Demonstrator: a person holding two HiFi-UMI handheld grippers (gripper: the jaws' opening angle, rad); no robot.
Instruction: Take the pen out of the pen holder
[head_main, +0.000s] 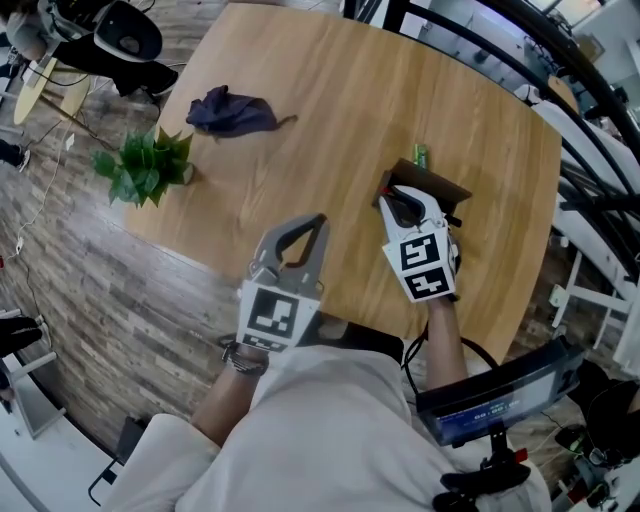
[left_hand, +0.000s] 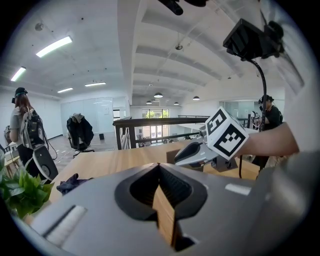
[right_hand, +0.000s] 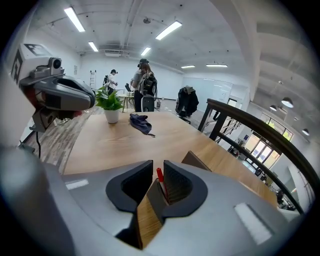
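Note:
A brown pen holder (head_main: 447, 190) stands on the wooden table (head_main: 340, 90), right of the middle. My right gripper (head_main: 389, 190) is directly over it, pointing down into it. In the right gripper view a red pen (right_hand: 159, 175) stands upright between the narrowly set jaws, against the right pad, and a corner of the pen holder (right_hand: 196, 161) shows just beyond; the right gripper (right_hand: 158, 169) is shut on the pen. My left gripper (head_main: 318, 218) hovers left of the holder. Its jaws meet at the tips and hold nothing (left_hand: 159, 166).
A dark blue cloth (head_main: 232, 110) lies at the table's far left. A potted green plant (head_main: 148, 165) stands on the left edge. A small green object (head_main: 421, 155) lies just beyond the holder. A black railing (right_hand: 250, 125) runs past the table's right side, and people stand farther off.

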